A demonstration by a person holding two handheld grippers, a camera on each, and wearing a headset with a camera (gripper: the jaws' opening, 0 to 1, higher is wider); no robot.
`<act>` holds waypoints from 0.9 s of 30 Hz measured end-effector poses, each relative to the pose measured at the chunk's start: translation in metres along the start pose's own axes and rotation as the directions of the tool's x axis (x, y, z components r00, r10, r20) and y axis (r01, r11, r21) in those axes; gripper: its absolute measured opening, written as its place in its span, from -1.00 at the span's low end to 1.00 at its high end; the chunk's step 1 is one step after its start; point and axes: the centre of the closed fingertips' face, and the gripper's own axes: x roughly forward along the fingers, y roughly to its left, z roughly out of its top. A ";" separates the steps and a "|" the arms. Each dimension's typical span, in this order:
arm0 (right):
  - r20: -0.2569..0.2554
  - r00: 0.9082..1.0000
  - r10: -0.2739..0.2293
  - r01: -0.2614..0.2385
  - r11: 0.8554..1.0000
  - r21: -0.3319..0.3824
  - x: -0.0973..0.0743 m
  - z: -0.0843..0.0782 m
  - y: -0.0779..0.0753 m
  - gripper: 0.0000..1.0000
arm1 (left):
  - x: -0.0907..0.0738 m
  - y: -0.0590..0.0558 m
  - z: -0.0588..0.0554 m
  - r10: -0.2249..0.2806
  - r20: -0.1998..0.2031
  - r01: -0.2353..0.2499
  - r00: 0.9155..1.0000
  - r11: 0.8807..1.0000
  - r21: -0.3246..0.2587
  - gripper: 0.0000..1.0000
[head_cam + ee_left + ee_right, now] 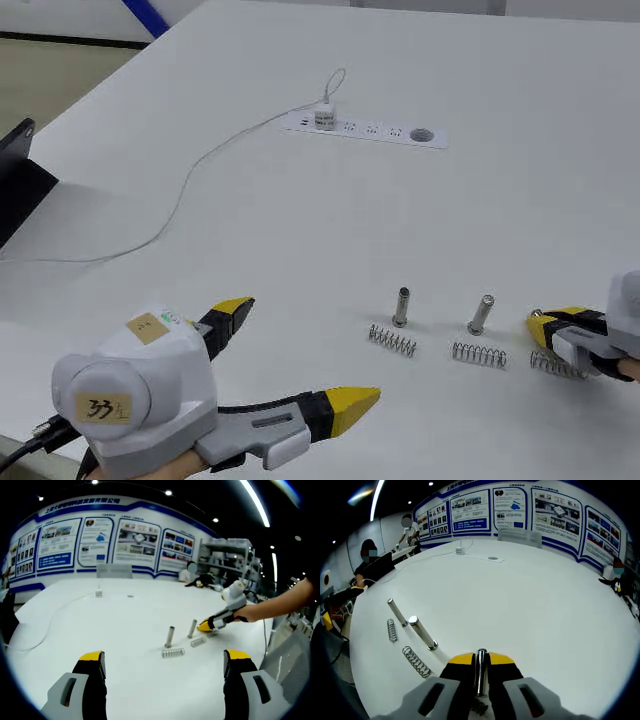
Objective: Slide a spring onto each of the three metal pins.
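Observation:
Two metal pins (401,305) (481,313) stand upright on the white table (300,220), each with a spring (392,340) (478,354) lying just in front of it. My right gripper (541,326) is shut on the third pin (481,670), which is upright between the yellow tips; the third spring (557,366) lies on the table beside it. My left gripper (295,355) is open with nothing in it, near the table's front left, well apart from the pins. In the left gripper view the right gripper (205,626) shows beyond the pins (170,636).
A white power strip (365,129) with a plugged-in adapter lies at the back, its cable (180,200) trailing left. A black object (15,180) sits at the left edge. People (410,530) are at the far end.

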 end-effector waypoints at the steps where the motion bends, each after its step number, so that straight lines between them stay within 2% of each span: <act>1: -0.009 1.000 0.001 -0.001 1.000 0.003 0.000 0.000 0.000 -0.80 | 0.000 0.000 0.000 0.002 0.001 -0.002 1.000 1.000 0.001 1.00; 4: -0.043 0.999 0.004 -0.002 0.999 0.033 -0.001 0.000 0.002 -0.82 | 0.000 0.001 0.000 0.002 0.002 -0.002 1.000 1.000 0.000 1.00; 8: -0.086 0.996 -0.006 0.008 1.000 0.019 0.000 0.000 0.002 -0.84 | 0.000 0.000 0.001 0.001 0.002 -0.001 1.000 1.000 0.004 1.00; 10: -0.086 0.996 -0.018 0.016 1.000 -0.025 0.000 0.000 0.002 -0.85 | 0.000 0.001 0.001 0.002 0.001 -0.002 1.000 1.000 0.005 1.00; 13: -0.084 0.996 -0.017 0.013 0.998 -0.053 0.000 0.000 0.002 -0.85 | 0.000 0.001 0.001 0.006 0.003 -0.006 1.000 1.000 0.003 1.00; 20: -0.077 0.997 -0.016 0.009 0.996 -0.088 -0.002 0.000 0.001 -0.86 | -0.001 0.002 0.002 0.011 0.005 -0.011 1.000 1.000 0.007 1.00; 27: -0.052 0.998 -0.019 0.014 0.996 -0.090 -0.007 0.004 -0.001 -0.86 | -0.001 0.002 0.000 0.010 -0.003 -0.010 1.000 1.000 0.011 1.00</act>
